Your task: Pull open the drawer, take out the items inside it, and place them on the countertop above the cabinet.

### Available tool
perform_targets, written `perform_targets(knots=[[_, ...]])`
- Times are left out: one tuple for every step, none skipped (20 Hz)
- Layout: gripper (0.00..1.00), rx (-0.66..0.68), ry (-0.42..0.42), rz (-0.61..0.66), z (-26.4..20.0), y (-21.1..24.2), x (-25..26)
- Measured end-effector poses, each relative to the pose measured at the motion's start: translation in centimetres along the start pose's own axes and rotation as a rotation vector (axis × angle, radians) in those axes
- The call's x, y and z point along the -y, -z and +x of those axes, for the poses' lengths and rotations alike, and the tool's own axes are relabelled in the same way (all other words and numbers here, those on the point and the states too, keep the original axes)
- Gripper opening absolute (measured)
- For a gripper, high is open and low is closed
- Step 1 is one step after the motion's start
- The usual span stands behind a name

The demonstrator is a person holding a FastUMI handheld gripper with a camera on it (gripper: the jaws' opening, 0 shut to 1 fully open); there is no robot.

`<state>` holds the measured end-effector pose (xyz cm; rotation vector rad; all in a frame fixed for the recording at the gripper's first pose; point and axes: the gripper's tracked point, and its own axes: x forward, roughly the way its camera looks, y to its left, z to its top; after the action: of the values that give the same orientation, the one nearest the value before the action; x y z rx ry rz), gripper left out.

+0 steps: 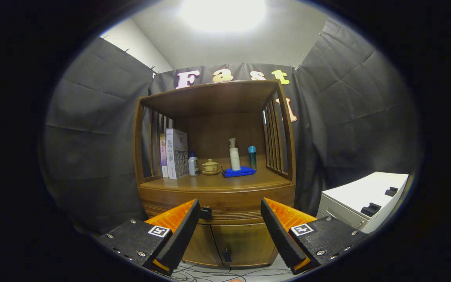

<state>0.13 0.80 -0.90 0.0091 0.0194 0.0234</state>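
**Jaws spread wide in front of the closed drawer**

My gripper (230, 207) is released: the two fingers (182, 231) stand far apart with nothing between them but air, and they touch nothing. Below them lie loose cables (210, 272) on a pale floor.

Just ahead, framed in the gap between my fingers, is the wooden cabinet (213, 188). Its drawer (225, 216) runs across the front below the countertop and sits flush, closed, so I cannot see what it holds. The dark round knob (206, 213) of that drawer shows right beside the tip of my left finger, though I cannot tell how far off it is in depth. Under the drawer are two lower doors (229, 244) with a small dark pull (227, 255) where they meet.

Above the drawer is the countertop (210, 182), roofed by an open hutch with slatted sides. On it, from the left: upright books (175, 153), a small white bottle (193, 163) with a dark cap, a lidded ceramic cup (210, 167) on a saucer, then a white pump bottle (234, 154) and a slim teal bottle (252, 157) standing at a folded blue cloth (239, 172).

Off to my right, apart from the cabinet, stands a white unit (362, 199) with dark recessed handles. Behind everything hangs the black cloth wall (92, 137).
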Motion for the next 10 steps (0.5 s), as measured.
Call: perform_targets(knots=[[0.96, 0.0, 0.0, 0.0, 0.1, 0.0, 0.0], [0.96, -0.001, 0.0, 0.0, 0.3, 0.1, 0.0], [0.96, -0.002, -0.002, 0.001, 0.5, 0.0, -0.1], [0.96, 0.0, -0.008, 0.002, 0.7, -0.2, -0.2], [0.96, 0.005, -0.011, 0.005, 1.1, -0.4, -0.4], [0.96, 0.008, -0.016, 0.008, 1.6, -0.5, -0.5], [0.96, 0.01, -0.021, 0.013, 2.0, -0.6, -0.8], [0.96, 0.015, -0.026, 0.014, 2.5, -0.6, -1.0], [0.96, 0.016, -0.027, 0.016, 3.2, -0.7, -1.1], [0.96, 0.012, -0.031, 0.022, 4.0, -0.5, -1.3]])
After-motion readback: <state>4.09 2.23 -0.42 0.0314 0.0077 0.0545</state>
